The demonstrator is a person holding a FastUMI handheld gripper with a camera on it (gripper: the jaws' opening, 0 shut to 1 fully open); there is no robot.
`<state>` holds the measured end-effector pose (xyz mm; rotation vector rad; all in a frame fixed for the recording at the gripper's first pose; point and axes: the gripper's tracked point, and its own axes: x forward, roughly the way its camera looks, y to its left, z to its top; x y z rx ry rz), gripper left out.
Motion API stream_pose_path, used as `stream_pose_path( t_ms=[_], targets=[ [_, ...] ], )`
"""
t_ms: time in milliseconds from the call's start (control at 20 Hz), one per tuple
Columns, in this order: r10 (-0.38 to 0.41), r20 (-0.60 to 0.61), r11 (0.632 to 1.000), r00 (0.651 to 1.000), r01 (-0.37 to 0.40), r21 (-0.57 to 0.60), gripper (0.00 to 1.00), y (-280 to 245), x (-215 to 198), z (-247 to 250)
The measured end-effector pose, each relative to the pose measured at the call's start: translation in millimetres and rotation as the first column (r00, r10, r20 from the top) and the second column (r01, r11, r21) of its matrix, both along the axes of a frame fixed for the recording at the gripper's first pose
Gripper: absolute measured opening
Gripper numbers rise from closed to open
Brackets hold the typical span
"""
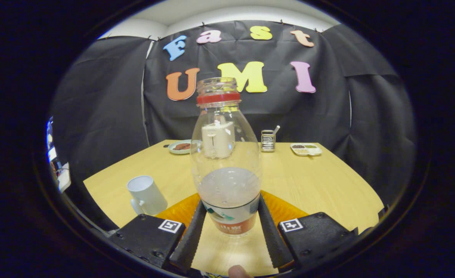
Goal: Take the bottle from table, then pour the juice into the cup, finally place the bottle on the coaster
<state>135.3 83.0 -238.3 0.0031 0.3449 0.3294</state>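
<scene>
A clear plastic bottle (pixel 227 154) with a red neck ring and no cap stands upright between my fingers. Pale juice fills its lower part, above a printed label. My gripper (pixel 231 200) is shut on the bottle, one finger pressing each side at label height. An orange coaster (pixel 177 211) lies on the table just behind the bottle's base and shows on both sides of the fingers. I cannot tell whether the bottle rests on it or hangs above it. A white cup (pixel 147 195) with a handle stands left of the fingers, beside the coaster.
On the far side of the wooden table (pixel 320 181) are a small plate (pixel 180 147) with brown food, a metal utensil holder (pixel 268 140) and a white divided tray (pixel 306 149). A white object (pixel 217 139) shows through the bottle. The table's left edge runs close to the cup.
</scene>
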Motion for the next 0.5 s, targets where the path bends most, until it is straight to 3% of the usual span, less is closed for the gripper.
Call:
stream_pose_path(
  t_ms=[500],
  targets=[
    [-0.006, 0.106, 0.985, 0.994, 0.025, -0.171, 0.78, -4, 8, 43]
  ],
)
